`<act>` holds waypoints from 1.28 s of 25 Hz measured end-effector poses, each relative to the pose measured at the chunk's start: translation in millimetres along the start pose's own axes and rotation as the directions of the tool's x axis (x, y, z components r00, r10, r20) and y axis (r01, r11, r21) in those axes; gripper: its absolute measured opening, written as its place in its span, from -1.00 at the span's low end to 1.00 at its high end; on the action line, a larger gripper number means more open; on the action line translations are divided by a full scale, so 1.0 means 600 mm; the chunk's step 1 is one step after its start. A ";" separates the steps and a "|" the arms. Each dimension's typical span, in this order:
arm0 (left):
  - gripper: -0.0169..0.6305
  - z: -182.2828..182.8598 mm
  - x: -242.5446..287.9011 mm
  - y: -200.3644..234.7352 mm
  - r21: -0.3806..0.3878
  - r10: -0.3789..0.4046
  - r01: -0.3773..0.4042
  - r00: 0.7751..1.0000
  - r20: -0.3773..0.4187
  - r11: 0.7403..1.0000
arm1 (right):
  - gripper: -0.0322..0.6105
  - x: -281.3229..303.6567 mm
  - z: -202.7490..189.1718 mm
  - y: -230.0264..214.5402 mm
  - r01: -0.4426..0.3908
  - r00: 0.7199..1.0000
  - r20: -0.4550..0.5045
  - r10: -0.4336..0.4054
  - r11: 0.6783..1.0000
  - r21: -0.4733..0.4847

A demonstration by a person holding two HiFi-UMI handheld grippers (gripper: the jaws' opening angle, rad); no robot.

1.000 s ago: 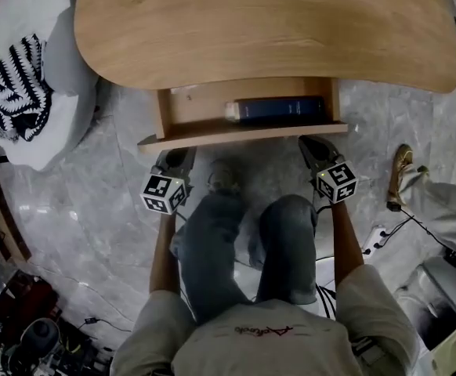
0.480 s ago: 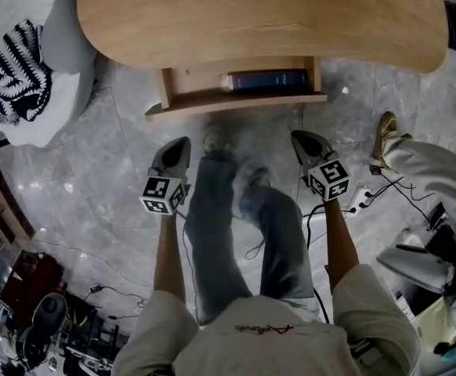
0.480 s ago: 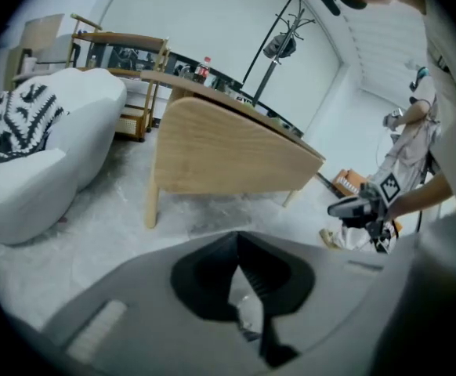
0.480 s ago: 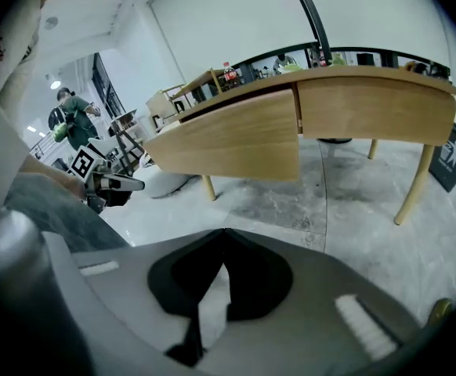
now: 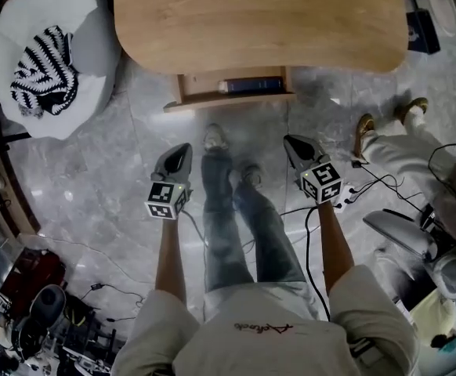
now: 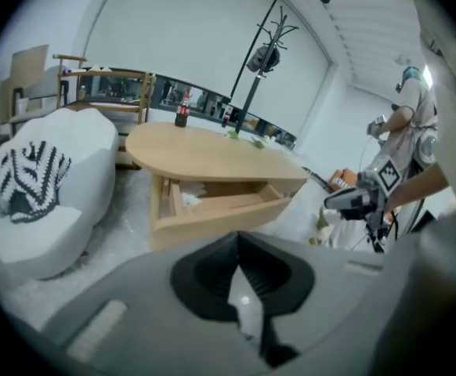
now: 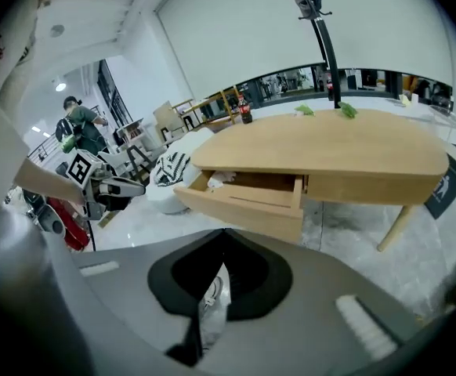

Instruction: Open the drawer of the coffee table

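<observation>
I held both grippers out over the floor, one on either side of my legs. The left gripper had its jaws pressed together on nothing, and the right gripper was likewise closed and empty. The drawer stood pulled out from under the coffee table, well apart from both grippers. Inside it lay a dark blue thing, probably a book. A white beanbag sat left of the table.

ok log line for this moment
drawer: open, book inside | left claw: shut, empty | right claw: shut, empty | both clear of drawer
</observation>
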State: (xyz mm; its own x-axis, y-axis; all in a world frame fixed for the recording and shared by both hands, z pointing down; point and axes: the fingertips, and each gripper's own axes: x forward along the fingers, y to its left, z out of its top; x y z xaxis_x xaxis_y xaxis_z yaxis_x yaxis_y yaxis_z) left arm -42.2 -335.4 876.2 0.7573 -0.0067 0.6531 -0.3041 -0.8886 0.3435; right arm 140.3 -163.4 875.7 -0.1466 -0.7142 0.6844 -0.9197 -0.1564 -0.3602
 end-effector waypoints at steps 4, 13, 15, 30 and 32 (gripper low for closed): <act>-0.95 0.085 -0.068 -0.044 0.011 0.007 -0.008 1.000 0.025 1.000 | -0.89 -0.076 0.082 0.029 0.010 0.999 0.042 -0.010 1.000 -0.007; -0.95 0.249 -0.181 -0.171 0.077 -0.024 0.019 0.997 0.068 0.997 | -0.89 -0.218 0.231 0.071 0.051 0.986 0.162 -0.049 0.999 -0.011; -0.95 0.289 -0.201 -0.188 0.093 -0.027 0.021 0.997 0.069 0.995 | -0.89 -0.244 0.277 0.086 0.061 0.981 0.186 -0.057 0.998 -0.015; -0.95 0.633 -0.332 -0.230 0.310 -0.081 -0.002 0.964 0.254 0.951 | -0.89 -0.406 0.628 0.163 0.168 0.894 0.435 -0.103 0.979 -0.112; -0.95 0.671 -0.360 -0.232 0.330 -0.085 -0.014 0.955 0.283 0.944 | -0.89 -0.428 0.662 0.181 0.184 0.878 0.466 -0.108 0.975 -0.121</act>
State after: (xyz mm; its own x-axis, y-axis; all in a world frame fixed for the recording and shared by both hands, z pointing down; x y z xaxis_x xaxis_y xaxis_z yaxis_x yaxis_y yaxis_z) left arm 69.3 -394.7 415.9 0.9129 -0.0607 0.4038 -0.1067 -0.9900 0.0925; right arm 222.7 -267.9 409.4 0.1404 -0.9284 0.3441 -0.9681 -0.2016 -0.1488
